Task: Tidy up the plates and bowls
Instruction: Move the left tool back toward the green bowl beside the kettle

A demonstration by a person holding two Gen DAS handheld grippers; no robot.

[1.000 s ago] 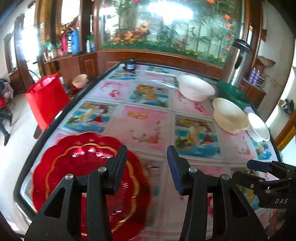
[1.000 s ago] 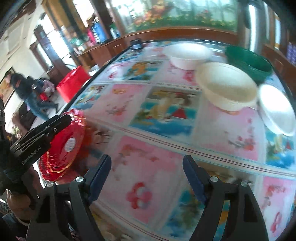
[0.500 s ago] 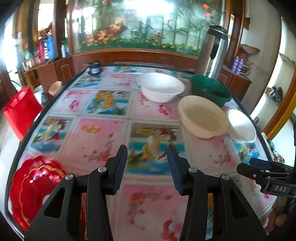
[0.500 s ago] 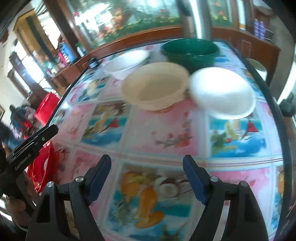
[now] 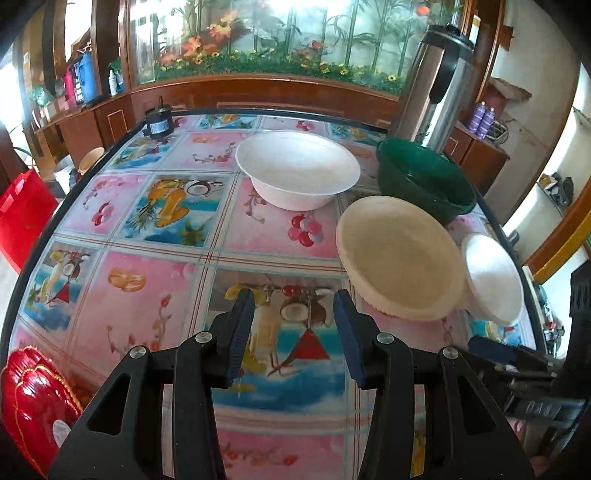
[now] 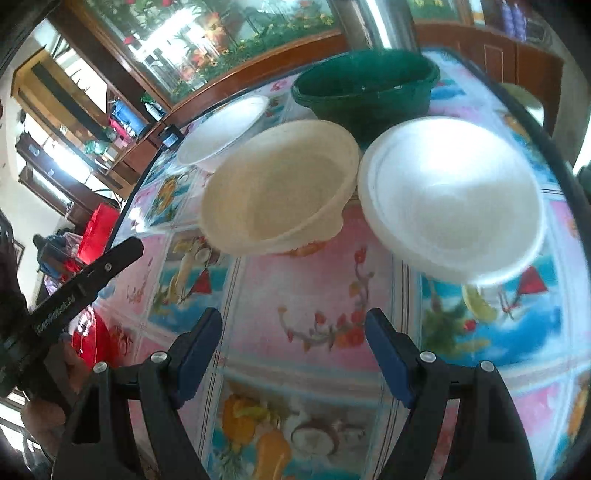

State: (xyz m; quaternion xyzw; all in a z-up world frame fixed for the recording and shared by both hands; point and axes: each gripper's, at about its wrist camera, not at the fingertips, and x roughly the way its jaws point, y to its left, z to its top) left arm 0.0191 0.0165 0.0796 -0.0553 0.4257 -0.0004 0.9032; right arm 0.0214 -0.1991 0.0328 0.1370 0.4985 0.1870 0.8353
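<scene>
Bowls, cream (image 6: 280, 188) and white (image 6: 450, 195), sit beyond the empty right gripper (image 6: 293, 356).

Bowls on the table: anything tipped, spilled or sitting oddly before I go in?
Nothing spilled or broken. The cream bowl sits tilted, its right edge close against the small white bowl; whether they touch is unclear. The green bowl and large white bowl stand upright. Both hand-held grippers are open and empty.

Daylight from the windows (image 5: 258, 33) behind lights my scene brightly. Glare washes out the small white bowl (image 6: 450, 195) in my right view. Fisheye distortion bends and darkens all edges; slight motion blur.
</scene>
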